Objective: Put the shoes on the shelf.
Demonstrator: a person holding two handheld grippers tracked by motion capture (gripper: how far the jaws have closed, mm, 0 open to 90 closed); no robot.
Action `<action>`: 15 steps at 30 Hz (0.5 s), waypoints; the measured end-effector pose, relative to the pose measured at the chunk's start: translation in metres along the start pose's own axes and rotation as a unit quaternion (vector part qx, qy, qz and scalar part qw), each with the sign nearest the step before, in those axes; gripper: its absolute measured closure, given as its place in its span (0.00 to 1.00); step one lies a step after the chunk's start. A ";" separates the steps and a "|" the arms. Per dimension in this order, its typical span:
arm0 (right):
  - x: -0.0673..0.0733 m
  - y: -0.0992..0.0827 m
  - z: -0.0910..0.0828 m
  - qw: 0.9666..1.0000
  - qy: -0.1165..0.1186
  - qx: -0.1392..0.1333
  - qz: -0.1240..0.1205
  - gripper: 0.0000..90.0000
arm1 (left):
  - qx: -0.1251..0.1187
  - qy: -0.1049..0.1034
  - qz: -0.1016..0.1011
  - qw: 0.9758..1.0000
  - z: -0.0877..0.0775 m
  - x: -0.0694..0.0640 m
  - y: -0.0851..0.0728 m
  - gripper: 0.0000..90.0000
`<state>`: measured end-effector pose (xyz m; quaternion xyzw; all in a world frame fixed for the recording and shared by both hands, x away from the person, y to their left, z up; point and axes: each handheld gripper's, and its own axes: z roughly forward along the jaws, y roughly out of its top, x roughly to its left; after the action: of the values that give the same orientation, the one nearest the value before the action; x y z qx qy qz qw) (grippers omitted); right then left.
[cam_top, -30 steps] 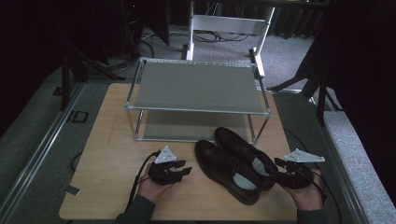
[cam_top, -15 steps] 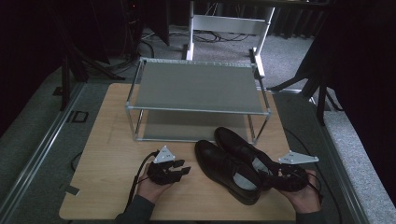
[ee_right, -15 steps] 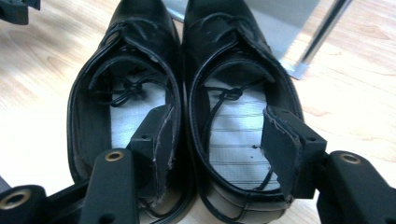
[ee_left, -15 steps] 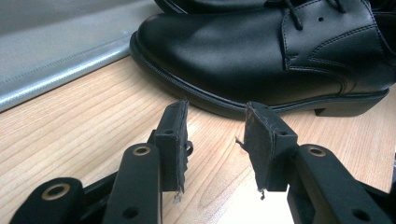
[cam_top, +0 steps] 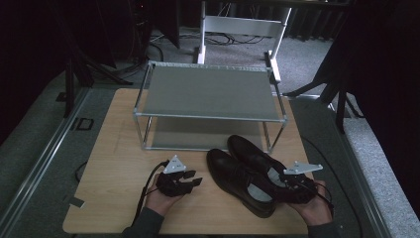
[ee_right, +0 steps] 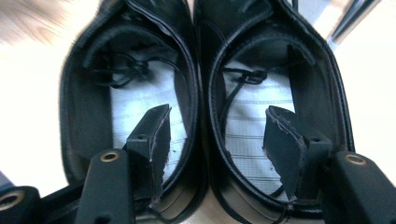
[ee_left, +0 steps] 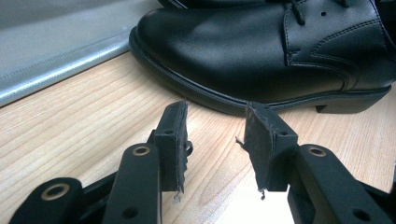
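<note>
Left of the pair of black shoes [cam_top: 255, 176], the left tongs [cam_top: 187, 182] are resting apart and empty on the tabletop [cam_top: 119, 148]. The shoes are lying side by side before the rack [cam_top: 210, 106]; the right tongs [ee_right: 215, 135] are straddling their touching inner walls, apart, one jaw in each opening. The leather looks stiff, smooth and fairly light, so pinching both collars together should be lifting the pair.

Looks like a lab or studio test bay, not a home. Small wooden table [cam_top: 119, 148] sits on grey carpet [cam_top: 317, 64], dark curtains [cam_top: 386, 74] all round, loose cables [cam_top: 163, 47] and stand legs [cam_top: 74, 74] on the floor behind. A bare metal shoe rack [cam_top: 210, 94] and one pair of shoes [cam_top: 247, 173] laid out like props.
</note>
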<state>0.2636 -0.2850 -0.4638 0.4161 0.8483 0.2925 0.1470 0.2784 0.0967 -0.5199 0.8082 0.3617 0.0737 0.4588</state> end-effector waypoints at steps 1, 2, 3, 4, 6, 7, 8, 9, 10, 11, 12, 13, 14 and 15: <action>0.000 0.000 0.002 1.000 -0.005 0.005 -0.001 0.45 | 0.001 0.000 0.001 1.000 0.000 0.000 0.000 0.66; 0.000 0.000 0.003 1.000 -0.004 0.008 0.000 0.46 | 0.001 0.000 0.000 1.000 0.000 0.000 0.000 0.66; 0.000 0.001 0.005 1.000 -0.002 0.011 0.001 0.46 | 0.001 0.000 0.000 1.000 0.001 0.000 0.000 0.66; 0.000 0.001 0.007 1.000 -0.002 0.014 0.003 0.46 | 0.001 0.000 0.000 1.000 0.001 0.000 0.000 0.66; -0.001 0.001 0.011 1.000 -0.002 0.026 0.008 0.46 | 0.001 -0.001 0.000 1.000 0.001 0.000 0.000 0.66; -0.001 0.001 0.012 0.999 0.001 0.030 0.011 0.47 | 0.001 -0.001 0.001 1.000 0.001 0.000 0.000 0.66; -0.001 0.001 0.014 0.999 0.003 0.035 0.015 0.47 | 0.001 -0.001 0.001 1.000 0.001 0.000 0.000 0.66; -0.001 0.001 0.016 0.999 0.004 0.040 0.017 0.48 | 0.001 -0.001 0.000 1.000 0.001 0.000 0.000 0.66; -0.001 0.001 0.017 0.999 0.005 0.046 0.018 0.49 | 0.002 -0.001 0.001 1.000 0.001 0.000 0.000 0.66; -0.001 0.001 0.019 0.998 0.005 0.053 0.018 0.50 | 0.002 -0.001 0.001 1.000 0.001 0.000 0.000 0.66; -0.001 0.001 0.022 0.998 0.004 0.061 0.017 0.50 | 0.003 -0.001 0.002 1.000 0.001 0.000 -0.001 0.66; -0.001 0.001 0.022 0.998 0.004 0.061 0.017 0.50 | 0.003 -0.001 0.002 1.000 0.001 0.000 -0.001 0.66; -0.001 0.002 0.024 0.998 0.009 0.064 0.022 0.52 | 0.003 -0.001 0.002 1.000 0.001 -0.001 -0.001 0.66; -0.001 0.002 0.026 0.997 0.014 0.071 0.028 0.54 | 0.003 -0.002 0.002 1.000 0.001 -0.001 -0.001 0.66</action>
<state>0.2786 -0.2751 -0.4828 0.4452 0.8569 0.2414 0.0964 0.2782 0.0956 -0.5209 0.8102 0.3597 0.0722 0.4572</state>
